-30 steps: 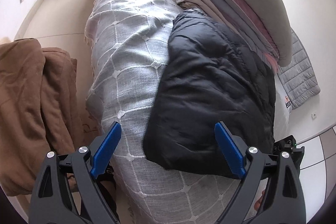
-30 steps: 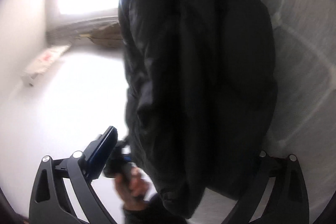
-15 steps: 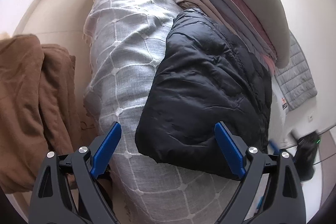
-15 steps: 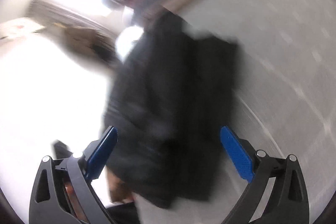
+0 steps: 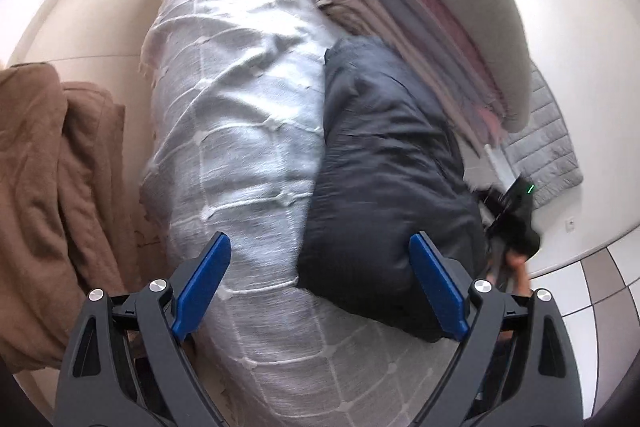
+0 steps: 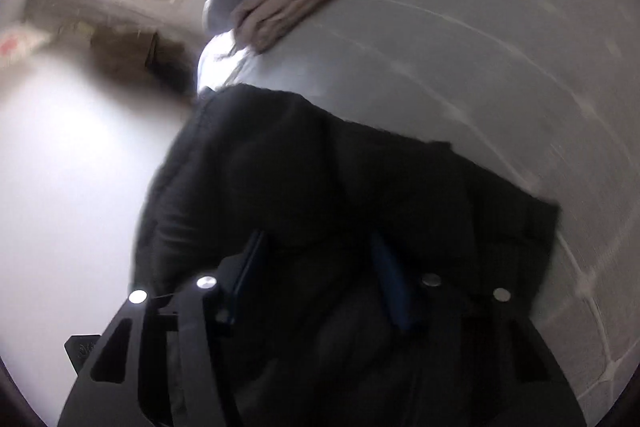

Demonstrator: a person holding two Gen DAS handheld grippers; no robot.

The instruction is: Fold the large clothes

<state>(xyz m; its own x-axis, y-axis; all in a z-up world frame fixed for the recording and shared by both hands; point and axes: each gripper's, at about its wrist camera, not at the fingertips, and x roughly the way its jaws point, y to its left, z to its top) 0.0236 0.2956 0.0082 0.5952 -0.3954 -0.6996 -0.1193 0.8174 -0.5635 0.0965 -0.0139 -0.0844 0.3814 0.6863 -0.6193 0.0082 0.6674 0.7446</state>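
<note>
While your right gripper (image 6: 320, 275) closes its jaws on a fold of the black puffy quilted jacket (image 5: 384, 167), fabric sits between the blue pads, but actual pressing can't be told. Your left gripper (image 5: 320, 279) hangs spread wide and empty, jacket just ahead, toward its right finger. The jacket lies folded on the pale grey grid-patterned bed cover (image 5: 240, 115). Crowding it ahead-right: a stack of folded grey, pink and beige clothes (image 5: 440, 7). Far left of the left gripper, a brown fleece blanket (image 5: 52, 187); far right, a grey quilted mat (image 5: 548, 143).
</note>
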